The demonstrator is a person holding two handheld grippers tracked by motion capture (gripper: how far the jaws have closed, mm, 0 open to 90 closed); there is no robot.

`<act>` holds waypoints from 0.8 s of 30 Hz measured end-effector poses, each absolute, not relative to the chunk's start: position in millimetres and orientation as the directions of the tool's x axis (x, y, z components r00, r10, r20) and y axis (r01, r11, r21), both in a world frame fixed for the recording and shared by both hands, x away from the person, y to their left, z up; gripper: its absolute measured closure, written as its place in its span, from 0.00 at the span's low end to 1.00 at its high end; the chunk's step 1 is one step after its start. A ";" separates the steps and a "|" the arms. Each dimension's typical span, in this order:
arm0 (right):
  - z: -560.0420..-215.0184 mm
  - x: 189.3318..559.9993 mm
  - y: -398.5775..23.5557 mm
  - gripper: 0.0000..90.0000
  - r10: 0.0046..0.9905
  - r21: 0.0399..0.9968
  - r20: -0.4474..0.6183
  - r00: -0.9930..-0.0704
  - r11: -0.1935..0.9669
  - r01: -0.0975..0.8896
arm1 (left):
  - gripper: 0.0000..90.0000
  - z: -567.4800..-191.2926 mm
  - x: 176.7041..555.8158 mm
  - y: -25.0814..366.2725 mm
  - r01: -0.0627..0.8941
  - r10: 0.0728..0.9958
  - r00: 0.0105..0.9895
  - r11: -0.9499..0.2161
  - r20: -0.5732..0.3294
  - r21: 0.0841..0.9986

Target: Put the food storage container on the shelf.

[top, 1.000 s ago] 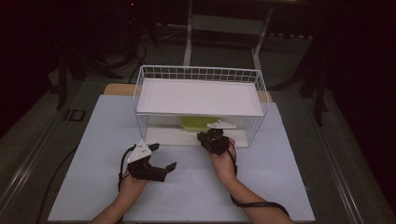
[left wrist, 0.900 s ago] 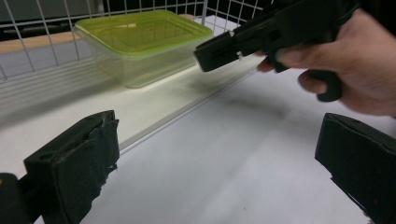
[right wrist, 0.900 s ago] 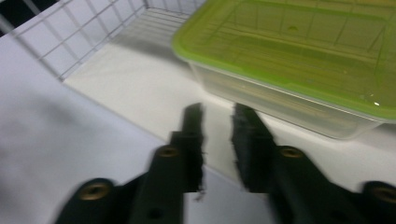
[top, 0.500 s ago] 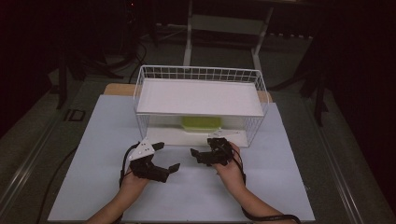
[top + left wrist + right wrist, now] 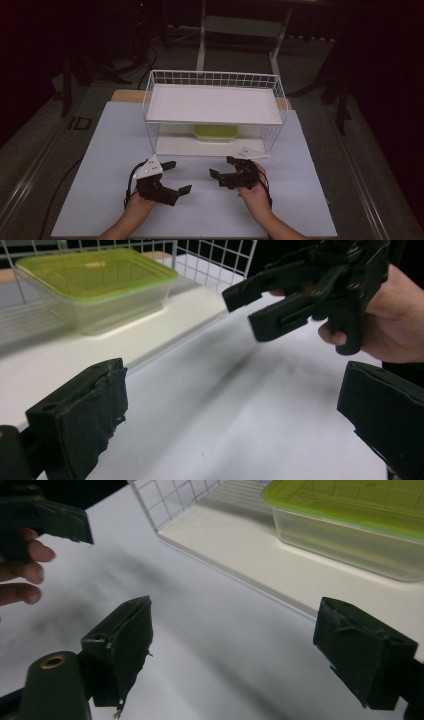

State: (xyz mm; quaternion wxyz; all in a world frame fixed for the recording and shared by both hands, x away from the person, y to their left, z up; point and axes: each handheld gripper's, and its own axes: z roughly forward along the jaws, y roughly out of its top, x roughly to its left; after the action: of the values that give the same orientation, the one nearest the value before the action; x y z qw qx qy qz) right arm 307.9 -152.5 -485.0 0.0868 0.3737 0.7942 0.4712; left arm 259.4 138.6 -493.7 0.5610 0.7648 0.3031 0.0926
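Pulling back from the wire rack [image 5: 214, 80], your right gripper [image 5: 223, 168] now sits over the white table mat [image 5: 320, 200], well clear of the shelf; a second ago it was at the lower shelf's front edge, right by the green-lidded container [image 5: 216, 133]. Its jaws have just been opening and stand spread wide with nothing between them. The container itself has not shifted: it sits on the rack's lower shelf [image 5: 175, 146], toward the back, under the white upper shelf [image 5: 212, 104].

Your left gripper [image 5: 178, 176] rests in much the same spot near the mat's front, jaws also spread and empty.

From above, the container is a half-hidden green strip. The left gripper view shows its clear walls and ribbed lid [image 5: 95, 271], plus your right hand [image 5: 390, 320] gripping its tool. The right gripper view shows your left hand's fingers [image 5: 22, 572] at the edge.
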 end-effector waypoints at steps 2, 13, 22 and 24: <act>-484.9 300.7 -156.1 0.18 0.668 0.813 0.212 -0.713 0.284 0.509 | 0.00 -495.1 253.7 139.4 0.365 0.561 0.802 -0.190 -0.204 0.911; -490.2 287.6 -181.3 0.18 0.676 0.803 0.233 -0.699 0.271 0.530 | 0.00 -499.5 249.6 138.0 0.357 0.545 0.814 -0.201 -0.198 0.912; -499.2 290.6 -185.0 0.18 0.682 0.794 0.228 -0.695 0.283 0.538 | 0.00 -499.9 251.5 144.5 0.343 0.550 0.815 -0.203 -0.183 0.917; -499.8 290.6 -185.0 0.18 0.682 0.796 0.223 -0.697 0.286 0.534 | 0.00 -500.5 252.0 146.3 0.344 0.552 0.813 -0.201 -0.184 0.917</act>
State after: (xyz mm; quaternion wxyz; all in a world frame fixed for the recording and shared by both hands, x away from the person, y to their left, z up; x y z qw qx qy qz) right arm 290.6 -185.0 -499.8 0.0804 0.3810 0.7978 0.4604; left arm 252.0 146.3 -500.5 0.5608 0.7694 0.2913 0.0927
